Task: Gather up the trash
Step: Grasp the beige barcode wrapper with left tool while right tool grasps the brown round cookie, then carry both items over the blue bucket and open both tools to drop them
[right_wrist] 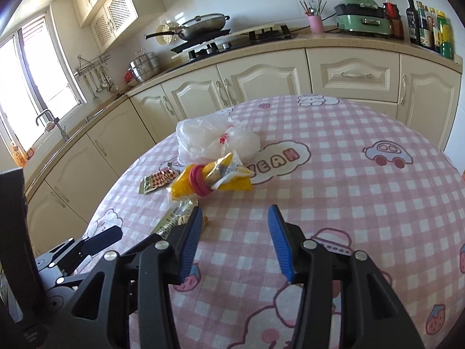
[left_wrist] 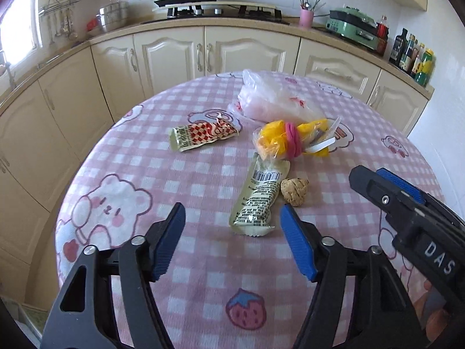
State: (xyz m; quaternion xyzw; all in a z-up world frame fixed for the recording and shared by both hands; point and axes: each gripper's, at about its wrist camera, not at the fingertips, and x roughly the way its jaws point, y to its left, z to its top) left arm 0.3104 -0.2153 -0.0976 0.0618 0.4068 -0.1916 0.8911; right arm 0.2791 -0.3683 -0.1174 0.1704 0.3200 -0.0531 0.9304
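Two readable words: "DAS" (left_wrist: 438, 260), "YEAH" (right_wrist: 274, 158).

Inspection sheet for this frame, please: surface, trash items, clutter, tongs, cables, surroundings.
Surface: pink checked tablecloth.
Job's things: red-checked wrapper, barcode wrapper, crumpled brown ball, yellow bundle with pink band, clear plastic bag.
Clutter: nothing seen.
Tongs: left tongs and right tongs open, empty.
Cables: nothing seen.
Surroundings: wok, pink utensil cup, green appliance, bottles.
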